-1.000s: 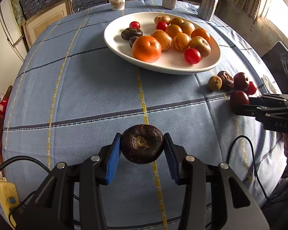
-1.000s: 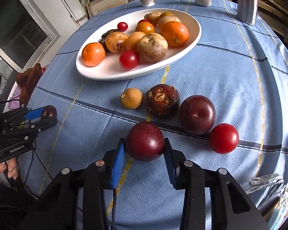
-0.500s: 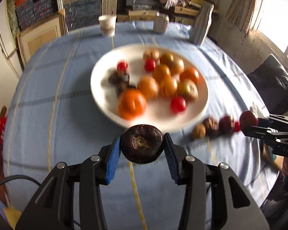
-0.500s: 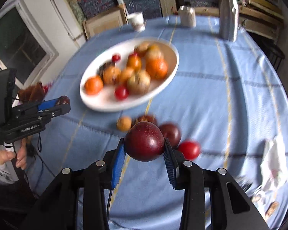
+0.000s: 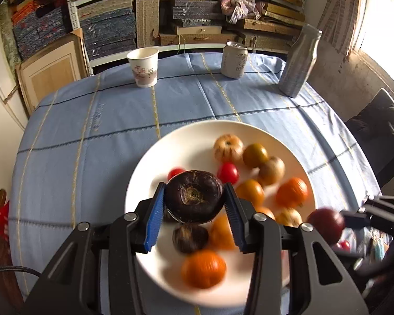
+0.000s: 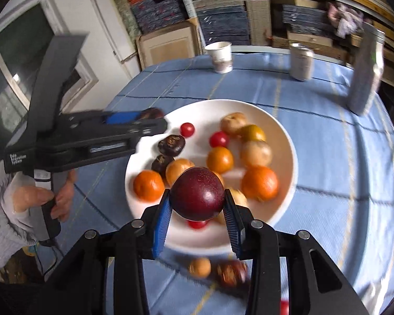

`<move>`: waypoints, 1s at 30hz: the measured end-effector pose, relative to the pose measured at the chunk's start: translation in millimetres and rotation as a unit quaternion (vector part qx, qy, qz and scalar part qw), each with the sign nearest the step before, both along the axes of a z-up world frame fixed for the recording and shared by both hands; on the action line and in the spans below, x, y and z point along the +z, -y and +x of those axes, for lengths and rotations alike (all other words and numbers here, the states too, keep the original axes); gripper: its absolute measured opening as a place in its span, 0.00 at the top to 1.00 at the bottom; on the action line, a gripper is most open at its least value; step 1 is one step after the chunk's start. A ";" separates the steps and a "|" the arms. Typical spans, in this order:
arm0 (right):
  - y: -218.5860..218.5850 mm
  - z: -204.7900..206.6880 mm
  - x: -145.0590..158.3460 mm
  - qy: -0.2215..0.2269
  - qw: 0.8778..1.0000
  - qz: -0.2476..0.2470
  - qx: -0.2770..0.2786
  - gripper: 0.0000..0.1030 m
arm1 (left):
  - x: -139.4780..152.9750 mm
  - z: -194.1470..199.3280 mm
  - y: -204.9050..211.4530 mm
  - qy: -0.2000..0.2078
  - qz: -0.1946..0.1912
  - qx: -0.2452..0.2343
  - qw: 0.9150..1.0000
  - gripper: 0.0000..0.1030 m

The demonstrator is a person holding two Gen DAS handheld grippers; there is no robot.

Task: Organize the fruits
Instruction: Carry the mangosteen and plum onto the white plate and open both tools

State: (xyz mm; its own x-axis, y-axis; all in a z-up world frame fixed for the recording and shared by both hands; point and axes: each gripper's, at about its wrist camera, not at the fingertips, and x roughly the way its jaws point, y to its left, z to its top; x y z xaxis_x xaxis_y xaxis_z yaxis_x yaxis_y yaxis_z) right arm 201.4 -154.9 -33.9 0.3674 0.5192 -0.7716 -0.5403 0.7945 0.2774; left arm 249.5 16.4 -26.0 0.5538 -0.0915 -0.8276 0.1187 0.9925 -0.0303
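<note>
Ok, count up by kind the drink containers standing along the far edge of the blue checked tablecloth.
White paper cup: 1
Silver metal drink can: 1
Tall grey textured bottle: 1
Total: 3

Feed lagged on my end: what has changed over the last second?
Both grippers rose from the tablecloth and moved forward over the white plate. The left gripper still clamps the dark brown fruit; the right gripper still clamps the dark red plum. Nothing released; the plate's fruit looks unmoved.
</note>
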 end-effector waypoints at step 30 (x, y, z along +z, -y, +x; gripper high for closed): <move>-36.3 35.1 -10.5 0.007 1.000 -0.002 0.023 0.56 | -22.1 57.4 -19.9 -0.009 -0.016 0.006 1.000 0.53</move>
